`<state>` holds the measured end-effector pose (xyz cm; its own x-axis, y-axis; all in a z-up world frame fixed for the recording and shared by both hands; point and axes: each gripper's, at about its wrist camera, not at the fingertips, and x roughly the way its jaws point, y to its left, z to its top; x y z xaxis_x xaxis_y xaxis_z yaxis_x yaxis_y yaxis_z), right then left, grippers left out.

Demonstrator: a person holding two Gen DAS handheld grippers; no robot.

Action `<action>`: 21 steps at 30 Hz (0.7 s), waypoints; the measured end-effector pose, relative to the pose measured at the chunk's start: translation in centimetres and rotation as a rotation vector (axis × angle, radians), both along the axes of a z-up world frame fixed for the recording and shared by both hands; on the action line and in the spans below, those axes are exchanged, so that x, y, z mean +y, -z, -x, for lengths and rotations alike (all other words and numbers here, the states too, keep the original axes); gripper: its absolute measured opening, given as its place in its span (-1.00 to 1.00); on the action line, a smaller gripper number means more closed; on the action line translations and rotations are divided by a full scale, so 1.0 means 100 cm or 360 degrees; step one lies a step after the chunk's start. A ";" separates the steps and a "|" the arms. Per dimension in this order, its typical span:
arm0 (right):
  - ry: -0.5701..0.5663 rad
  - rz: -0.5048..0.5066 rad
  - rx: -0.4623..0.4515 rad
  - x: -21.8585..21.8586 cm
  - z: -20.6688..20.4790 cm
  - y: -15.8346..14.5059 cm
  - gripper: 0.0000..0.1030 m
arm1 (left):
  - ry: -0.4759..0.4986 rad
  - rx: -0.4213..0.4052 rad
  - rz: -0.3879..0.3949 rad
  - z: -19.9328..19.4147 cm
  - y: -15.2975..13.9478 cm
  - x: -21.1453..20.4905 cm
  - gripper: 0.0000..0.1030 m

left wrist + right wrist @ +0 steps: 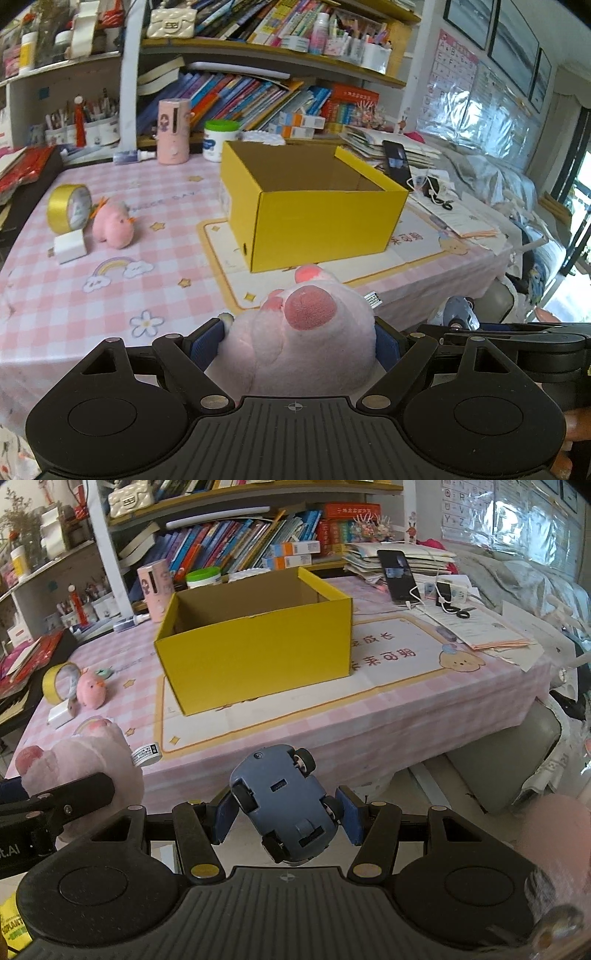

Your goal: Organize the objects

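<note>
Left gripper clamped on a pink plush paw, low centre of frame. Right gripper closed on an upturned blue toy car, bottom centre. Open yellow box mid-frame on the table; tape roll and small pink plush at left.

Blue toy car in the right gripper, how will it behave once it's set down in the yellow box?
The small blue toy car is held underside toward the camera by the right gripper, four free wheels exposed, so it will probably roll if it lands upright. Its hard shell looks rigid, unlikely to deform. The open yellow cardboard box has tall walls that should contain it.
</note>
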<state>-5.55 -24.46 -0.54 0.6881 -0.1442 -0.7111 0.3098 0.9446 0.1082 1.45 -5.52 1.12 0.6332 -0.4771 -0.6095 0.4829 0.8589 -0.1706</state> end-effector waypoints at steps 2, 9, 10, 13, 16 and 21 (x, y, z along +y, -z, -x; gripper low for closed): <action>0.0003 -0.0001 0.0002 -0.005 -0.003 0.000 0.06 | 0.0013 -0.0003 -0.0003 -0.003 -0.001 -0.006 0.65; 0.0009 -0.0018 0.0023 -0.021 -0.016 0.002 0.06 | 0.0035 -0.0005 -0.0023 -0.016 0.000 -0.022 0.64; 0.0005 -0.0021 0.0025 -0.023 -0.018 0.003 0.06 | 0.0032 -0.0005 -0.0026 -0.018 0.000 -0.024 0.64; -0.0006 -0.0029 0.0031 -0.029 -0.028 0.004 0.06 | 0.0020 -0.0013 -0.0037 -0.025 -0.001 -0.031 0.64; -0.0023 -0.0033 0.0031 -0.036 -0.039 0.003 0.06 | 0.0006 -0.0035 -0.0040 -0.032 -0.004 -0.037 0.64; -0.0079 -0.0032 0.0034 -0.046 -0.059 0.001 0.06 | -0.0018 -0.0070 -0.0048 -0.044 -0.009 -0.048 0.65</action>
<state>0.34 -29.07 -0.69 0.6788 -0.0960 -0.7280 0.2652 0.9566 0.1211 5.85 -10.32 2.00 0.6649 -0.4519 -0.5947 0.4799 0.8686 -0.1235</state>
